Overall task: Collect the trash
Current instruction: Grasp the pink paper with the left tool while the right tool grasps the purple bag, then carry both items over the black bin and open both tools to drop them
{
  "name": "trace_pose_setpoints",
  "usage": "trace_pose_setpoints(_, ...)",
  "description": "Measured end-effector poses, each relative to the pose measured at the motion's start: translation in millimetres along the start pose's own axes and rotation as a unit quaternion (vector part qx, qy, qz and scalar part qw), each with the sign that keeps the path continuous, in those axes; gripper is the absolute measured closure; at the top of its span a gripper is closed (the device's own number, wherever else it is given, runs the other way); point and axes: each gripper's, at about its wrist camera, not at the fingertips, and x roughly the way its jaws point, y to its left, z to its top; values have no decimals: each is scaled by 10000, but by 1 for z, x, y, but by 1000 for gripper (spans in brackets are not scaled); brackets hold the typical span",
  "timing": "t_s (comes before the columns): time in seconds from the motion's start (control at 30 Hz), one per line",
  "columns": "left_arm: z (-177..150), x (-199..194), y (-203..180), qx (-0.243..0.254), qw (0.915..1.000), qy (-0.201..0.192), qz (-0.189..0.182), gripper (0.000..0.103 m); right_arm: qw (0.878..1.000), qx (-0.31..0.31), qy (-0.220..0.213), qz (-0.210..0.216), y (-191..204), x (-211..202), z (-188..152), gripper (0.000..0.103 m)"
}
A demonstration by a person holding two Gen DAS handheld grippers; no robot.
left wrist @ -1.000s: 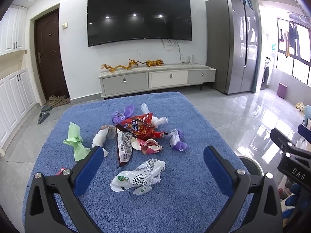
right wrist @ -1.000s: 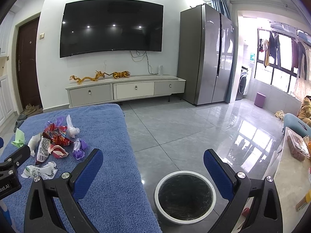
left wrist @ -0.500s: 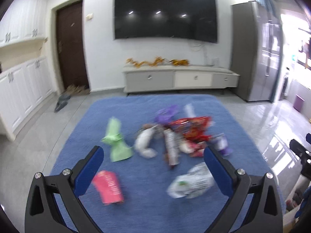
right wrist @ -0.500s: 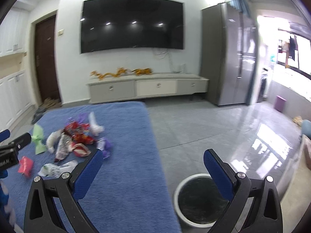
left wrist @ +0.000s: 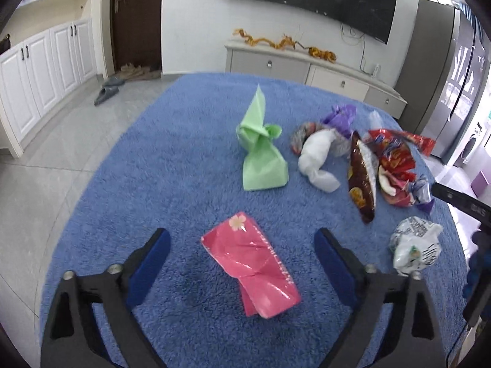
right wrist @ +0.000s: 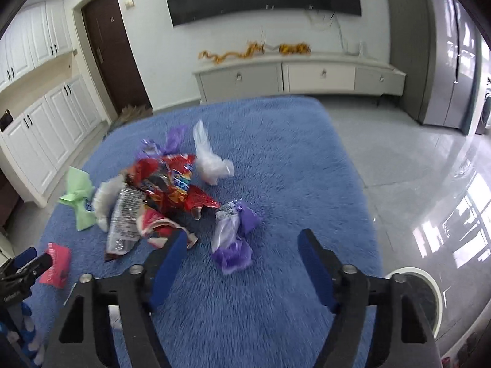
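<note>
Pink foil is what your left gripper (left wrist: 242,263) has lined up: the pink wrapper (left wrist: 250,263) lies on the blue rug (left wrist: 172,165) near its near-left corner, directly between your spread, empty fingers and a little ahead of them. Its long axis runs diagonally, from far-left to near-right, so it sits skewed across the gap; I judge a slight wrist turn would let the pads close across its narrow width. Rug lies bare on both sides of it, and the green wrapper (left wrist: 260,150) is well apart beyond it.

Your right gripper (right wrist: 242,260) is likewise released and holding nothing. The purple wrapper (right wrist: 233,236) lies just ahead of it, between the fingers and nearer the left one, its long axis pointing roughly away from you. The heap of red snack bags (right wrist: 167,184) crowds that left finger, so I expect you have less room on that side; toward the rug's right edge it is open. The round bin (right wrist: 428,297) stands on the floor off the rug's near-right corner, nearer your right hand.
</note>
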Motion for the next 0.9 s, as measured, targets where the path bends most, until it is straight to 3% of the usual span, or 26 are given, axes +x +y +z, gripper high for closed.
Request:
trace_pose_setpoints(0.07, -1, 7, 1, -15, 9999, 95, -73, 27, 9997, 80, 218, 78, -1, 20, 2, 44)
trace_pose_setpoints(0.13, -4, 12, 2, -52, 9995, 199, -255, 50, 9991, 91, 365, 186, 0, 30, 0, 55)
trace_pose_setpoints(0.17, -4, 14, 2, -75, 9990, 243, -375, 53, 9989, 92, 405, 228, -1, 30, 0, 65)
trace_pose_setpoints(0.23, -5, 11, 3, -84, 9987, 200, -457, 56, 9987, 111, 346, 346, -2, 25, -3, 74)
trace_pose_setpoints(0.3, -5, 4, 1, -29, 9985, 106, -529, 62, 9988, 119, 255, 411, -3, 15, -6, 76)
trace_pose_setpoints(0.47, 0, -29, -10, 232, 9977, -291, -574, 64, 9979, 236, -165, 578, -13, -36, -17, 77)
trace_pose_setpoints(0.57, 9, -53, -26, 435, 9944, -528, -807, 65, 9972, 333, -380, 549, -29, -67, -26, 77)
trace_pose_setpoints(0.73, 32, -80, -97, 1024, 9794, -747, -1573, 65, 9944, 853, -618, 106, -88, -117, -46, 77)
trace_pose_setpoints(0.9, 44, -83, -209, 1625, 9531, -649, -2469, 65, 9838, 1570, -662, -554, -161, -151, -73, 77)
